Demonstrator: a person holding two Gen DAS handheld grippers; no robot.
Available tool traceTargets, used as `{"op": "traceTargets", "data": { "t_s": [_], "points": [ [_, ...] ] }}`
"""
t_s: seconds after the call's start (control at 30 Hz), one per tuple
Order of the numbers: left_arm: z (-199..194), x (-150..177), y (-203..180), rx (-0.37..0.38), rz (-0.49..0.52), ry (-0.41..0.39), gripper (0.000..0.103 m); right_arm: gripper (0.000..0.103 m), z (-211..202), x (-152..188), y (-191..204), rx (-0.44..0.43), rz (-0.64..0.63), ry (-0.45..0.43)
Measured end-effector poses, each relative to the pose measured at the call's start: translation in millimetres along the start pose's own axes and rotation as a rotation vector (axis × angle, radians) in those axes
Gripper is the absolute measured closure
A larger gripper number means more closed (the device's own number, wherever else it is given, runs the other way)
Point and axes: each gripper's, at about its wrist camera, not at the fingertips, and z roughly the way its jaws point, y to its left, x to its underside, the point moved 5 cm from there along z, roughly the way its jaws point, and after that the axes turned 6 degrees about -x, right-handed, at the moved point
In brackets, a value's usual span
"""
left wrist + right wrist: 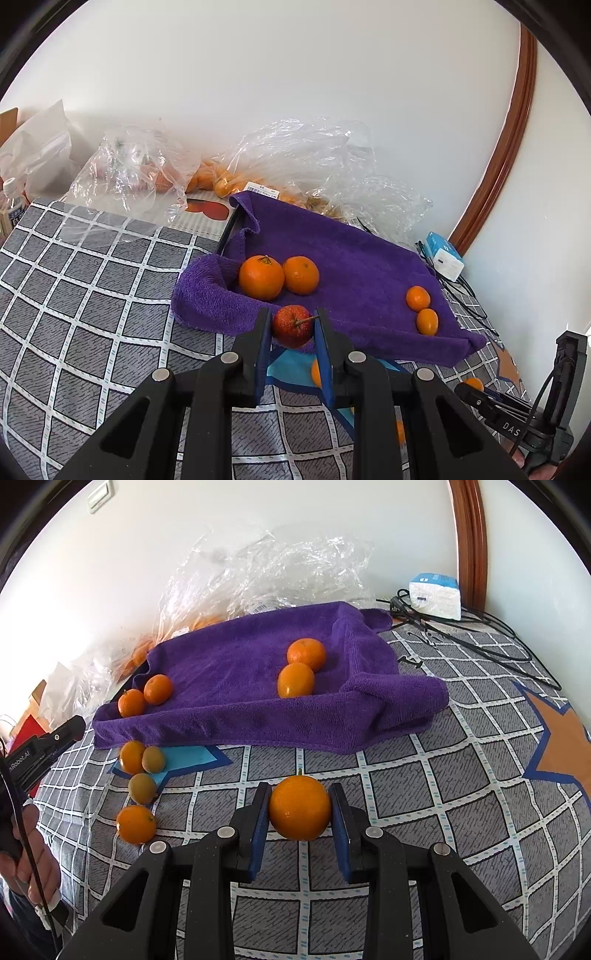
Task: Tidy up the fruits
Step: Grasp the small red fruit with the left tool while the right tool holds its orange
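A purple towel (354, 258) (236, 664) lines a tray on the grid-pattern cloth. On it lie two oranges (261, 277) (145, 696) at one end and two smaller oranges (418, 298) (306, 654) at the other. My left gripper (291, 326) is shut on a small red apple (291, 326) with a stem, held over the towel's near edge. My right gripper (300, 806) is shut on an orange (300, 806), held above the cloth in front of the towel. Several loose oranges (136, 823) lie on the cloth left of it.
Clear plastic bags (295, 162) (266, 572) with more oranges sit behind the towel by the wall. A blue-white box (445, 254) (436, 594) and black cables (498, 642) lie at the right. A bottle (11, 199) stands far left.
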Motion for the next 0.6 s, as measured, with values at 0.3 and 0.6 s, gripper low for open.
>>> {"op": "traceTargets", "data": {
  "t_s": [0.3, 0.6],
  "points": [
    [-3, -3, 2, -0.01, -0.004, -0.018, 0.081, 0.072, -9, -10, 15, -0.019, -0.031, -0.033],
    [-6, -7, 7, -0.032, -0.013, -0.038, 0.081, 0.072, -7, -16, 26, -0.037, -0.049, -0.041]
  ]
}}
